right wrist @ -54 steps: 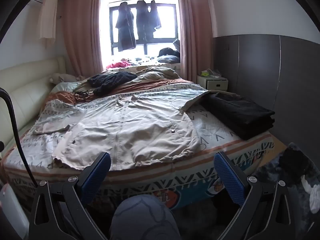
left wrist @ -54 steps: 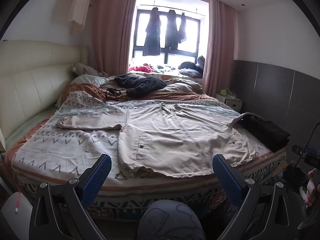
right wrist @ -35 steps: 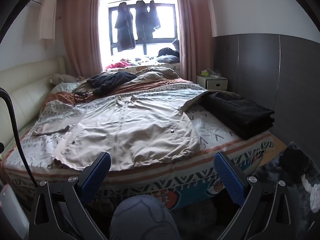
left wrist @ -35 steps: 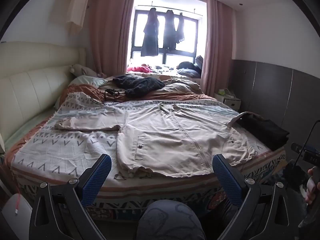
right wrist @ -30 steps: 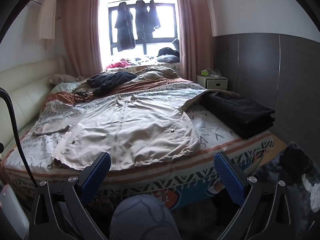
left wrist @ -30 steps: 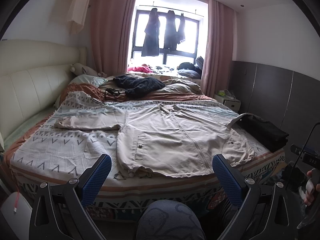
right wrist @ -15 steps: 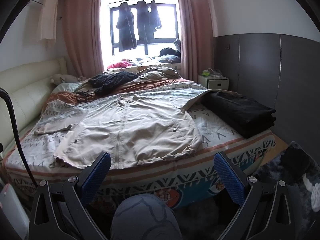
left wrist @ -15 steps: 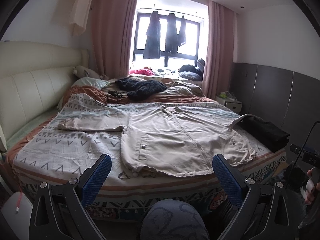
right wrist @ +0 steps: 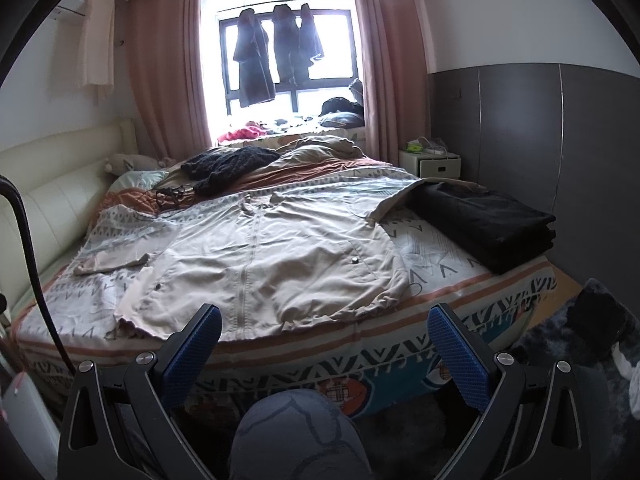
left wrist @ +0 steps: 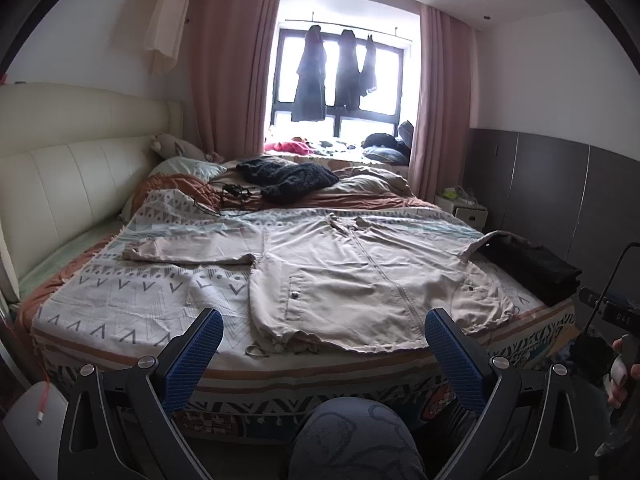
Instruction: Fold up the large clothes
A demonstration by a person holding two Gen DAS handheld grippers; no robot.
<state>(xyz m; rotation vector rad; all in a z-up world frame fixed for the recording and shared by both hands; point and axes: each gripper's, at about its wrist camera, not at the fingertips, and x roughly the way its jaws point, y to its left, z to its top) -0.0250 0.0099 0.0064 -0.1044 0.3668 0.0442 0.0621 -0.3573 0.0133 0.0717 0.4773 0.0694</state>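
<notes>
A large beige jacket (left wrist: 360,272) lies spread flat, front up, on the patterned bedspread (left wrist: 132,296). Its left sleeve stretches out to the left. Its right sleeve runs up onto a folded black pile (left wrist: 532,268). The jacket also shows in the right wrist view (right wrist: 272,256), with the black pile (right wrist: 488,220) at the right. My left gripper (left wrist: 324,352) is open and empty, held back from the foot of the bed, short of the jacket's hem. My right gripper (right wrist: 324,352) is open and empty, also short of the hem.
A dark knitted garment (left wrist: 292,180) and tangled cables (left wrist: 236,192) lie at the far end of the bed. A cream headboard (left wrist: 60,184) stands at the left, a white nightstand (right wrist: 436,164) at the far right. Dark clothes hang at the window (left wrist: 332,76). My knee (left wrist: 356,440) is below.
Both grippers have shifted slightly closer to the bed and a little higher. The jacket has not moved. Both grippers stay open.
</notes>
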